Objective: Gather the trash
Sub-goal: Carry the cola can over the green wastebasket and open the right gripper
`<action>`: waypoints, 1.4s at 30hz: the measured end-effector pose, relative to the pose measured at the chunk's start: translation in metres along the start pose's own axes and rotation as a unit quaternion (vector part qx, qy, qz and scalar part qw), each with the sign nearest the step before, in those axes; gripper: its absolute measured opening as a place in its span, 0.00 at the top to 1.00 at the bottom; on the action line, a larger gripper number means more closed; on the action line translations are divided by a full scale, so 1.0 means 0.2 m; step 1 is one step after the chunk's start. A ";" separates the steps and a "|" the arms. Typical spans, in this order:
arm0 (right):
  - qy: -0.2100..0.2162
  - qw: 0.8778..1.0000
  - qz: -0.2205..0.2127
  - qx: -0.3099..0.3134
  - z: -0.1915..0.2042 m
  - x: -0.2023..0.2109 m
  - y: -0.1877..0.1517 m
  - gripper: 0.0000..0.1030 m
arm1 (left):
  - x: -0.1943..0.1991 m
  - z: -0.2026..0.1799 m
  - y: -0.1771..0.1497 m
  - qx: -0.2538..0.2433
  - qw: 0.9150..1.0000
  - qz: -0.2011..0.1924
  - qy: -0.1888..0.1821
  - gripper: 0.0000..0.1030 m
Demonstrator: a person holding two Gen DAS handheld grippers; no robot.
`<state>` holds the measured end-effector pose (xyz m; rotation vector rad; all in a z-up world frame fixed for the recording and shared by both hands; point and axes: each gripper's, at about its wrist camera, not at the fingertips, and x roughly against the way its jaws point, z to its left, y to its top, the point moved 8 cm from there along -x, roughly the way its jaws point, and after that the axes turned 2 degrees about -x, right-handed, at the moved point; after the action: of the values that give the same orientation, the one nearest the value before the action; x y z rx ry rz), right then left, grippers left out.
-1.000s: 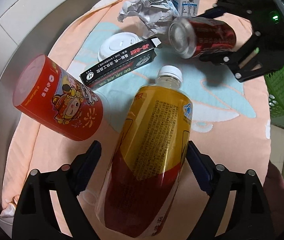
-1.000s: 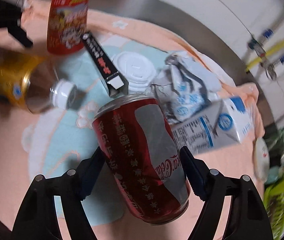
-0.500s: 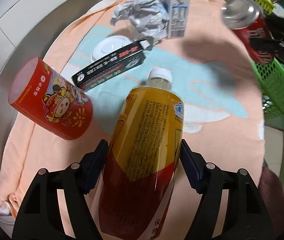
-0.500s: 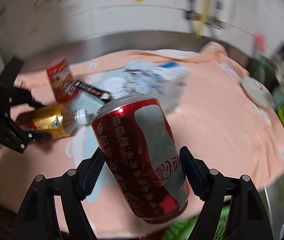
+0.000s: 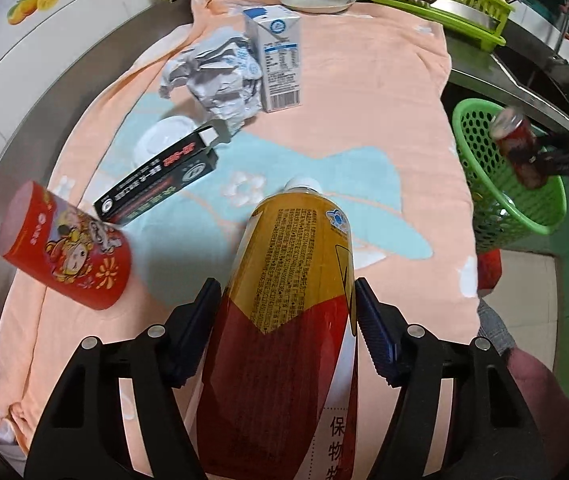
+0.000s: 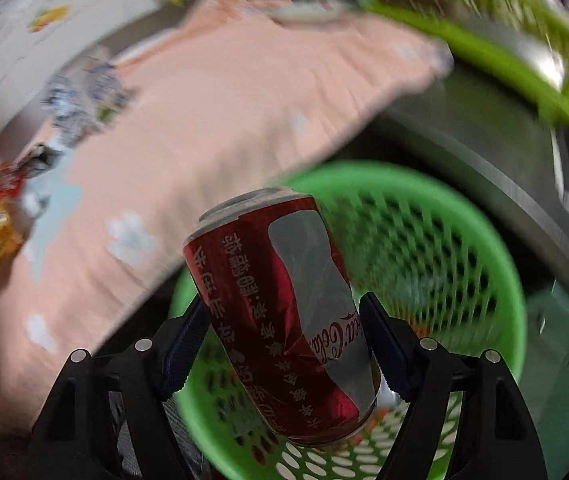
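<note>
A peach towel with a pale blue pattern covers the counter, and a green mesh basket stands just past its edge. The right gripper is clamped on a dented red soda can, holding it over the basket's mouth, though that view is blurred. The left gripper is closing around a yellow-and-red drink bottle, apparently touching both sides; a red cup, black box, milk carton and crumpled paper lie beyond.
</note>
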<state>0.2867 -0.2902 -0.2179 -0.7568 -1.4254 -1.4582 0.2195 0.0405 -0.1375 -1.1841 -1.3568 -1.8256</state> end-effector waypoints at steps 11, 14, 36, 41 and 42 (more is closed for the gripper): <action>-0.006 0.996 0.074 -0.044 -0.03 -0.28 -0.10 0.29 | -0.08 0.01 -0.04 0.001 0.999 0.032 -0.004 0.34; 0.000 0.994 0.087 -0.062 -0.06 -0.29 -0.07 0.29 | -0.10 0.00 -0.05 -0.001 0.999 0.036 -0.004 0.34; -0.002 0.997 0.031 -0.069 -0.03 -0.08 -0.02 0.25 | 0.10 -0.21 0.10 0.001 0.997 -0.043 -0.066 0.37; -0.005 0.997 -0.023 -0.074 -0.05 0.15 -0.04 0.25 | 0.12 -0.42 0.23 -0.017 0.992 -0.063 -0.103 0.37; -0.006 0.997 -0.035 -0.075 -0.06 0.21 -0.04 0.25 | 0.12 -0.47 0.26 -0.022 0.991 -0.067 -0.114 0.37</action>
<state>0.2652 -0.3109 -0.1848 -0.8178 -1.3744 -1.6313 0.2233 -0.0642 -0.1023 -1.3893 -1.5618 -1.8652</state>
